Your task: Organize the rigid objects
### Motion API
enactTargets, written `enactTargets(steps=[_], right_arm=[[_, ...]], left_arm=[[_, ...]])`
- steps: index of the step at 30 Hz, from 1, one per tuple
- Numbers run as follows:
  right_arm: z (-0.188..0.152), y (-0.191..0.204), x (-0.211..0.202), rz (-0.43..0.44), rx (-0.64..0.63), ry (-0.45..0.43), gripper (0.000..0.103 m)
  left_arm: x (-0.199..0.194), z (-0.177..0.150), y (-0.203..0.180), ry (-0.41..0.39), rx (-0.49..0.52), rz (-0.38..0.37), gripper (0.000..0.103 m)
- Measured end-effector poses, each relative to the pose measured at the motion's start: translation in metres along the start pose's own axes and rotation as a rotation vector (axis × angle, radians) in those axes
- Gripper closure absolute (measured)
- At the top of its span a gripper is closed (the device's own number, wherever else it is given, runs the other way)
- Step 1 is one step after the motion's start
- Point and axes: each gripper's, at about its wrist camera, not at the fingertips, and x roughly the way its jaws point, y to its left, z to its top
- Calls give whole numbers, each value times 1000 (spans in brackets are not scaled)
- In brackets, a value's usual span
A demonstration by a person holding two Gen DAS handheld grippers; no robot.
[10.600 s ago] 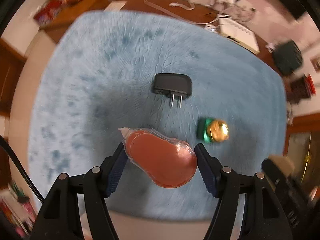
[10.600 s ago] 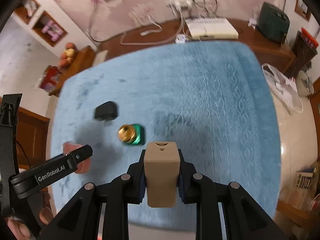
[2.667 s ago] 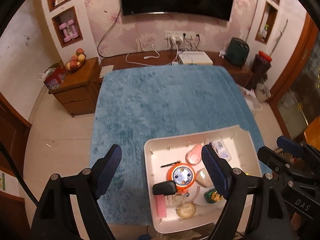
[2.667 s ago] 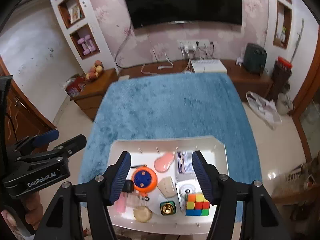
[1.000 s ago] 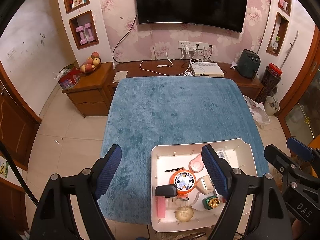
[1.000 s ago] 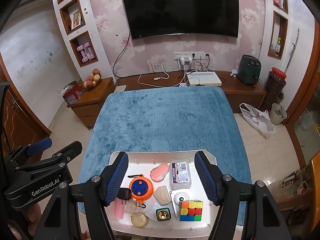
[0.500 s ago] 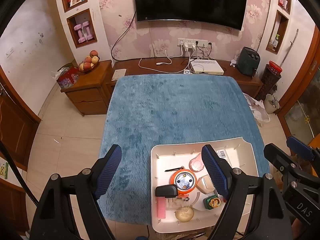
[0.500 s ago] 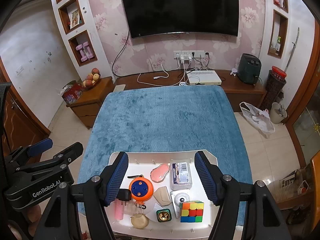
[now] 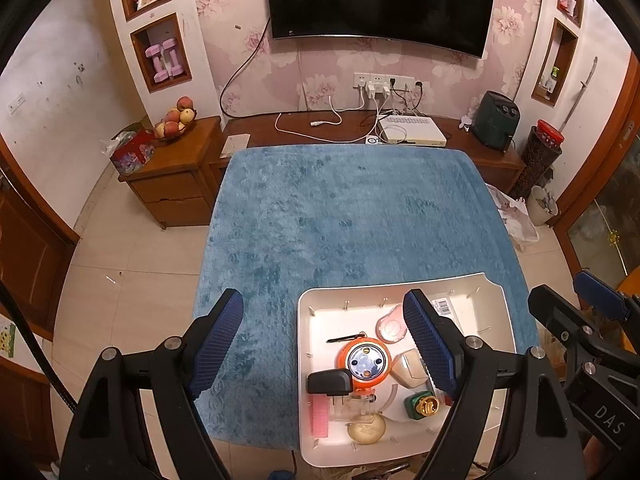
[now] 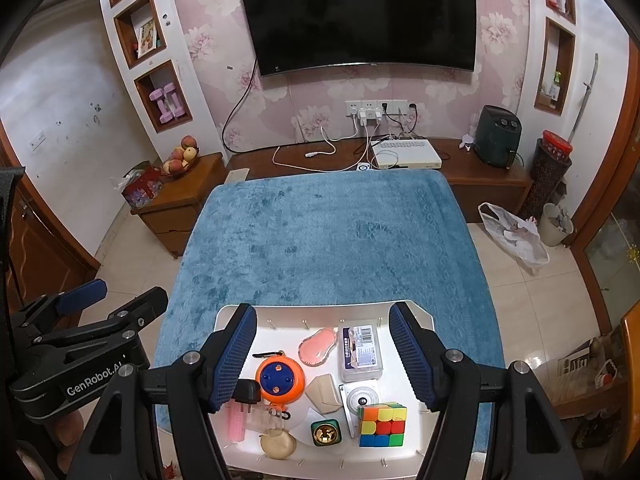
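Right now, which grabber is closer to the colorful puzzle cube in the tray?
The right gripper. It hangs open above the white tray, with the puzzle cube just beneath its right finger. The left gripper is off to the tray's left side, farther from the cube.

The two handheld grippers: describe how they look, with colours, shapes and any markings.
The left gripper and the right gripper are alike: black angular plastic frames with silver screw heads and two fingers carrying blue, finely textured pads. White lettering reads "GenRobot.AI" on the left one's side and "DAS" on the right one's. A black cable runs beside the left one.
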Motion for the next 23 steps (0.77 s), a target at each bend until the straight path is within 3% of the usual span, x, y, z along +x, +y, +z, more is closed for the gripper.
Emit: enactTargets(steps=[23], right_arm=[[1, 1, 1, -3, -2, 1, 33]], left_arm=[[1, 0, -7, 5, 2, -8, 19]])
